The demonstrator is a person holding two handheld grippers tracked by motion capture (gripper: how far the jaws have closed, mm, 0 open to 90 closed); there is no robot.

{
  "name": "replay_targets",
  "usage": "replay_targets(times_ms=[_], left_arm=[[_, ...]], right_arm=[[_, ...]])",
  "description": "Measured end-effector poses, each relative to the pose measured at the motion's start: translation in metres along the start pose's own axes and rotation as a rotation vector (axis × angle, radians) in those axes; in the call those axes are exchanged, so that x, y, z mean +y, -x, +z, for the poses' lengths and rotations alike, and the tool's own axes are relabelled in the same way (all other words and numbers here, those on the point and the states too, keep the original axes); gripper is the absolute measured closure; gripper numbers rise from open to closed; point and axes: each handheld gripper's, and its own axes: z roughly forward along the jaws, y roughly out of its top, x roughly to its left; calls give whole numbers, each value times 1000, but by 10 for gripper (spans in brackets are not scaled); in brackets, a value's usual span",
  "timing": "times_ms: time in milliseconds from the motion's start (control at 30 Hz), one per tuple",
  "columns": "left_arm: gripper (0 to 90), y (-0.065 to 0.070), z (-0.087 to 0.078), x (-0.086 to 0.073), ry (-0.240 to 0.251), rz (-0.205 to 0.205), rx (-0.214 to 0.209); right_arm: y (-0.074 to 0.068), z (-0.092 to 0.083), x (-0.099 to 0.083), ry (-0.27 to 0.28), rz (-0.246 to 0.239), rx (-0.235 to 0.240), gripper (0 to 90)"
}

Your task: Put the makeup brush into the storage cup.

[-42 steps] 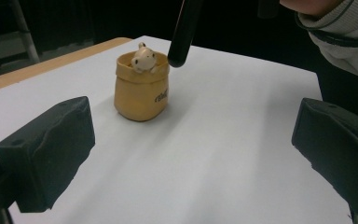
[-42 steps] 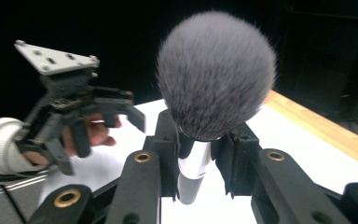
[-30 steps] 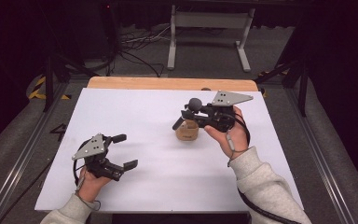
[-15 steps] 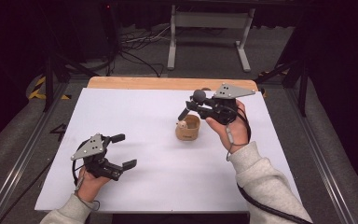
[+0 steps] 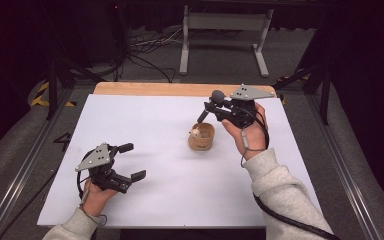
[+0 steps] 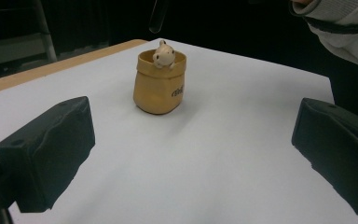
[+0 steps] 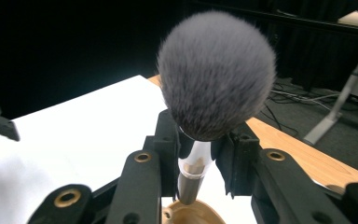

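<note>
Right gripper (image 5: 215, 111): risen since a second ago, lifting its brush (image 7: 214, 93) higher above the cup (image 5: 201, 137). Left gripper (image 5: 127, 161): near table edge, jaws wide apart, empty. Cup: mid-table (image 5: 145, 120), upright, small animal figure (image 6: 163, 54) at rim. Right gripper: jaws clamped on brush handle, bristles up.

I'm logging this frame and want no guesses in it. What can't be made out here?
- Inside of the tan cup: hidden by its own wall in the left gripper view.
- Printing on the cup: too small and blurred there.
- Brush handle tip: in the right gripper view it runs behind the right gripper, so whether it has entered the cup is unclear.
- Left gripper: open, holding nothing.
</note>
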Motion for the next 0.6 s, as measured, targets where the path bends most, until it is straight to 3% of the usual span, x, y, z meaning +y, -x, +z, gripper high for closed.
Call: replay_targets(times_ms=[167, 600], left_arm=[[0, 0, 0, 0, 2, -2, -2], [0, -1, -1, -1, 9, -5, 2]], right_arm=[[2, 1, -1, -12, 16, -28, 710], [4, 9, -15, -30, 34, -21, 710]])
